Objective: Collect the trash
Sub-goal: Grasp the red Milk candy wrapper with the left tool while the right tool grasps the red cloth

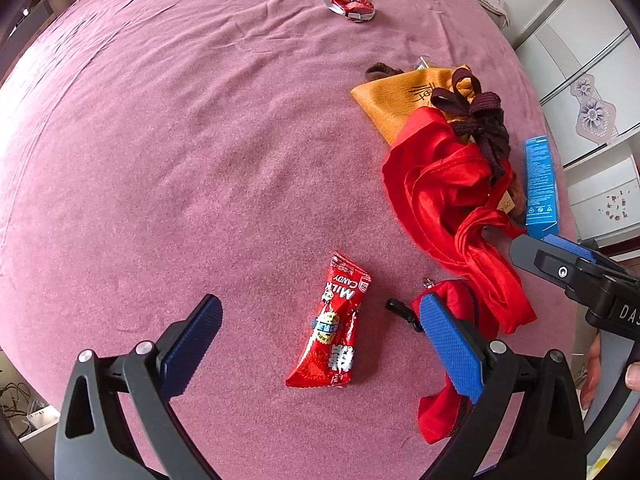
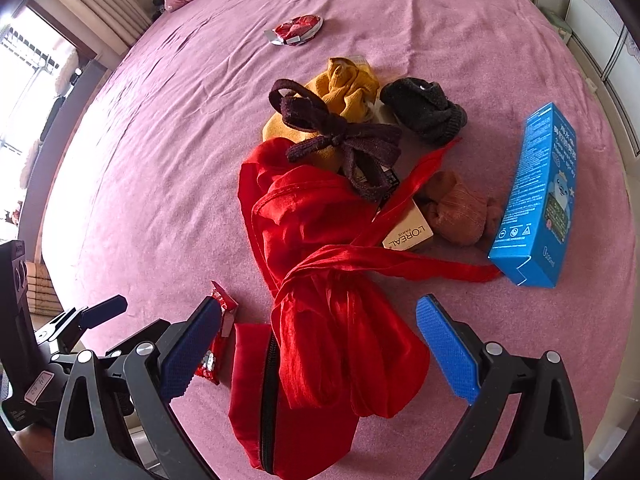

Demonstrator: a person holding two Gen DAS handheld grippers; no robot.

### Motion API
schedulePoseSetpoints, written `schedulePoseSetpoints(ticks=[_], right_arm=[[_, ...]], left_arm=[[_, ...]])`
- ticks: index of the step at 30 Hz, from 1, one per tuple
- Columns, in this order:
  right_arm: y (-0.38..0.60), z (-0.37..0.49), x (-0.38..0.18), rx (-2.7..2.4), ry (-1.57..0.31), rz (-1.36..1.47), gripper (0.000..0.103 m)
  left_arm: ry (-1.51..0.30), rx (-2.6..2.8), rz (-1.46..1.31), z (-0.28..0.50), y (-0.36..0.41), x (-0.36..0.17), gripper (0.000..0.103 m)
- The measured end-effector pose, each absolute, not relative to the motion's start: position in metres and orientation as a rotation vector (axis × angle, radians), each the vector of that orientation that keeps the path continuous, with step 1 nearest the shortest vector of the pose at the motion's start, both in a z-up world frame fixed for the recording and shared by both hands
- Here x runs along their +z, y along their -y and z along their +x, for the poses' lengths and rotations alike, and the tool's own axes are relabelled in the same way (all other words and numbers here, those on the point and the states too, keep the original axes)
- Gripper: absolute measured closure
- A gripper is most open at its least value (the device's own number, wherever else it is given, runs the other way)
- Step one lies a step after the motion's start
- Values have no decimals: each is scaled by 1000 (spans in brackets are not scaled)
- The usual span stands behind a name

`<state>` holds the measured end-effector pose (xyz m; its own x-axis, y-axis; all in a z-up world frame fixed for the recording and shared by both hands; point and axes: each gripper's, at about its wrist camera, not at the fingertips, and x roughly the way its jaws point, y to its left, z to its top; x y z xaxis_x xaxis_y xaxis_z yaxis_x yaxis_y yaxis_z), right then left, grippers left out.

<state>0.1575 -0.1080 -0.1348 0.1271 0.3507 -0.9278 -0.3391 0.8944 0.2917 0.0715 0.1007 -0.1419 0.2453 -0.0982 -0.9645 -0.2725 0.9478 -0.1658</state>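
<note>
I am holding my left gripper (image 1: 320, 344) wide open over a red milk candy wrapper (image 1: 334, 326) lying flat on the pink bed (image 1: 180, 140). My right gripper (image 2: 320, 344), also open, is hovering above a red cloth bundle (image 2: 320, 272). A crumpled wrapper (image 1: 351, 7) is lying far off.

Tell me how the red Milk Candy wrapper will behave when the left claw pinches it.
The Milk Candy wrapper looks flat and creased, so probably near-empty, light and floppy. Its glossy film may slip between the open left claw pads. Lying flat on the soft pink bedspread, its edges could be hard to catch.
</note>
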Motion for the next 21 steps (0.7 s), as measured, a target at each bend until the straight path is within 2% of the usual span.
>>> schedulePoseSetpoints(ticks=[17,19,21], right_arm=[[85,183,-196,498,-1507,-84,10],[83,184,-200,495,-1518,-107,22],[84,184,-203,496,-1540,-108,45]], left_arm=[[-1399,39,-306,78,-87,-188,4],[-1401,40,-302,78,-86,-191,4],[-1405,44,-309,82,-88,-195,4]])
